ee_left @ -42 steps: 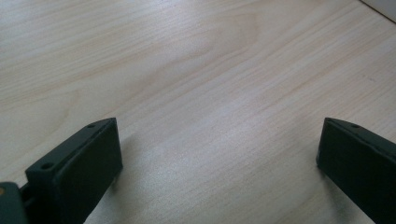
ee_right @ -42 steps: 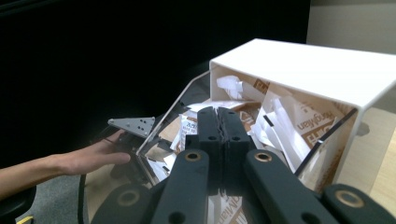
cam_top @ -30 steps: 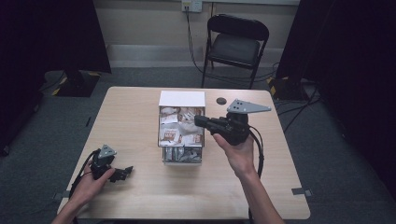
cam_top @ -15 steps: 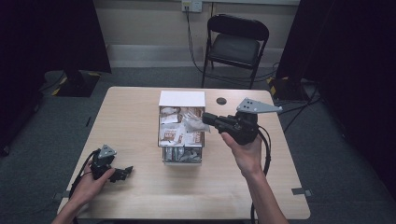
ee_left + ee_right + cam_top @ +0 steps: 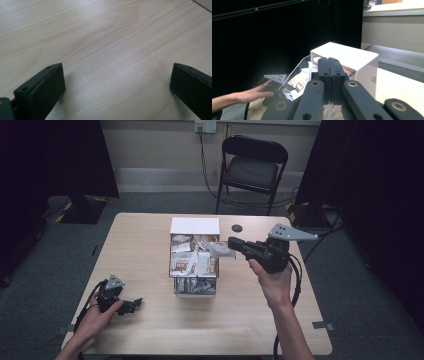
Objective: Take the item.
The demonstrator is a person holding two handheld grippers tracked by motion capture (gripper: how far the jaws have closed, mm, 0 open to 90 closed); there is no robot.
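An open box (image 5: 195, 226) with a white far end and clear walls stands mid-table, full of several snack packets (image 5: 191, 263). My right gripper (image 5: 231, 242) hovers at the box's right edge, pointing left. It is shut on a small pale packet (image 5: 218, 249) that hangs from its tips above the box's right wall. In the right gripper view its jaws (image 5: 329, 62) are pressed together in front of the box (image 5: 352, 56), and the packet is hidden behind them. My left gripper (image 5: 134, 304) rests on the table at the near left. Its jaws (image 5: 117, 85) are open over bare wood.
A small black disc (image 5: 237, 228) lies on the table beyond the right gripper. A black folding chair (image 5: 252, 167) stands behind the table's far edge. Cables trail off the table from both grippers. The table (image 5: 150, 235) is bare wood around the box.
My right gripper has moved right and slightly up, carrying the pale packet from over the box's middle to its right edge. The left hand has stayed put.
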